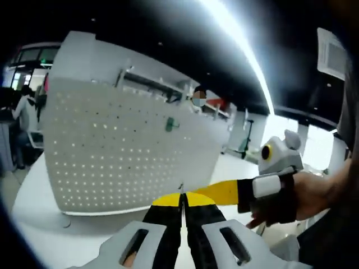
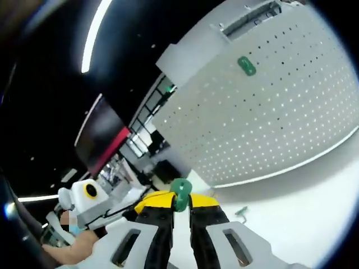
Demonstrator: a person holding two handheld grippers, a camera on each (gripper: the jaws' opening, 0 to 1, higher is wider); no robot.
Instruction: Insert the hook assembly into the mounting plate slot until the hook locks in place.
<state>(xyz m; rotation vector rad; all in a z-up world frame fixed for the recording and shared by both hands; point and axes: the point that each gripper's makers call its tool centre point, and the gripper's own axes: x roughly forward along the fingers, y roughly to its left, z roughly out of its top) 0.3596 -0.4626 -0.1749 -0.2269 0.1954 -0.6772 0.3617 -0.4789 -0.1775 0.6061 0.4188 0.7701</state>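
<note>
While a white perforated mounting plate (image 1: 129, 151) stands upright on the white table (image 1: 39, 224), the task looks only partly under way. One green hook (image 1: 171, 124) already sits on the plate's upper area, seen also in the right gripper view. The right claw (image 2: 180, 208) is closed on a second green hook assembly (image 2: 180, 194), which is pinched between its yellow-tipped jaws and pokes up past them. That piece is well apart from the plate, so the insertion and the locking are, in my judgement, not yet done.

The left claw (image 1: 182, 203) has its jaws pressed together with nothing visible between them. In the left gripper view the right claw comes in from the right, held in a person's hand (image 1: 314, 193).

A small green item (image 2: 241, 212) lies on the table near the plate's lower edge; what it is I cannot tell.

For room to move: the plate's face is wide and mostly bare, with rows of holes free all around the mounted hook. The table in front of the plate looks open. The plate's bottom edge meets the table, and its top edge carries a rail (image 1: 151, 83), so the approach seems best made straight at the face, between those two edges.
</note>
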